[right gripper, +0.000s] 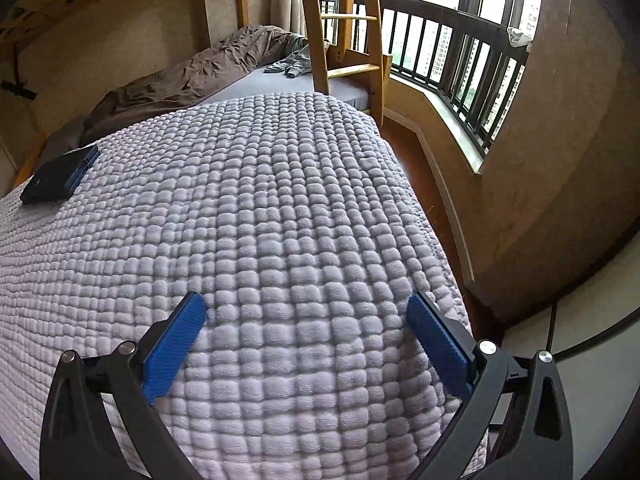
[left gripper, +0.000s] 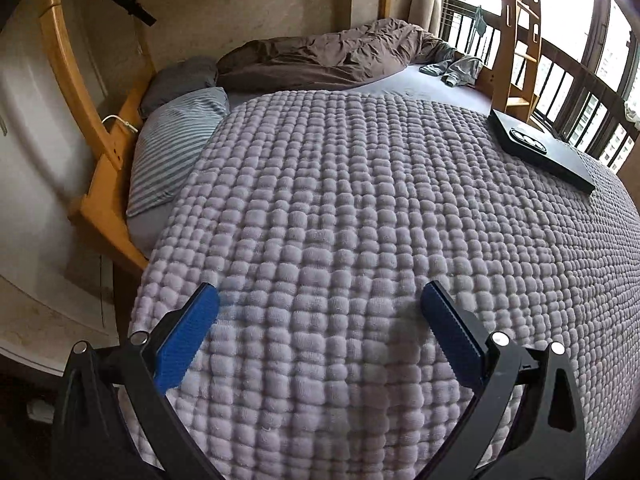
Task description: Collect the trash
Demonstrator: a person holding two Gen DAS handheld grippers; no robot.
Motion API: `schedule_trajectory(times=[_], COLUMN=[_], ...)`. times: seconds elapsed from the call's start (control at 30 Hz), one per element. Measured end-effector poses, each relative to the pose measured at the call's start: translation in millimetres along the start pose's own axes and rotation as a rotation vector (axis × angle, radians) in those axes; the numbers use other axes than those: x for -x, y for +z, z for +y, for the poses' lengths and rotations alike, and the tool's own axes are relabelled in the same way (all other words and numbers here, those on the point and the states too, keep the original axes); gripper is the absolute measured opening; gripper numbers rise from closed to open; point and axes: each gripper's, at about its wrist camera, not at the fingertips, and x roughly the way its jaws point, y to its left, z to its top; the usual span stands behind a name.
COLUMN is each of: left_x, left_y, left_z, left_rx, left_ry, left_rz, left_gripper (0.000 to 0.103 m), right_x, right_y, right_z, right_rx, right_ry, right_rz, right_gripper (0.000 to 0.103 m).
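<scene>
— Looking for trash across the quilted blanket (left gripper: 340,200), does either view show any?

— None plain to see. The only loose thing on the bed is a flat black box (left gripper: 540,152), ahead and to the right of the left tongs (left gripper: 320,308), its long axis running away toward the window; it lies far left of the right tongs (right gripper: 306,312).

— And the tongs?

— Both gape wide, blue pads (right gripper: 176,344) well apart, holding nothing, hovering over the blanket.

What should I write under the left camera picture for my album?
Open left gripper hovering over a bumpy lilac blanket, with a black box and striped pillow on the bed.
</scene>
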Motion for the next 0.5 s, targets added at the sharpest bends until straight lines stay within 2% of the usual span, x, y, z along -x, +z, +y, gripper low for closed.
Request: schedule_trajectory(times=[0.5], left_x=[11], left_y=[-15], left_z=[4], left_rx=[0.023], left_ry=[0.008], left_rz=[0.002], left_gripper=[0.102], right_x=[5], right_y=[-9], right_z=[6], right_rx=[0.000], right_ry=[0.003], right_rz=[-0.001], right_gripper=[0.099])
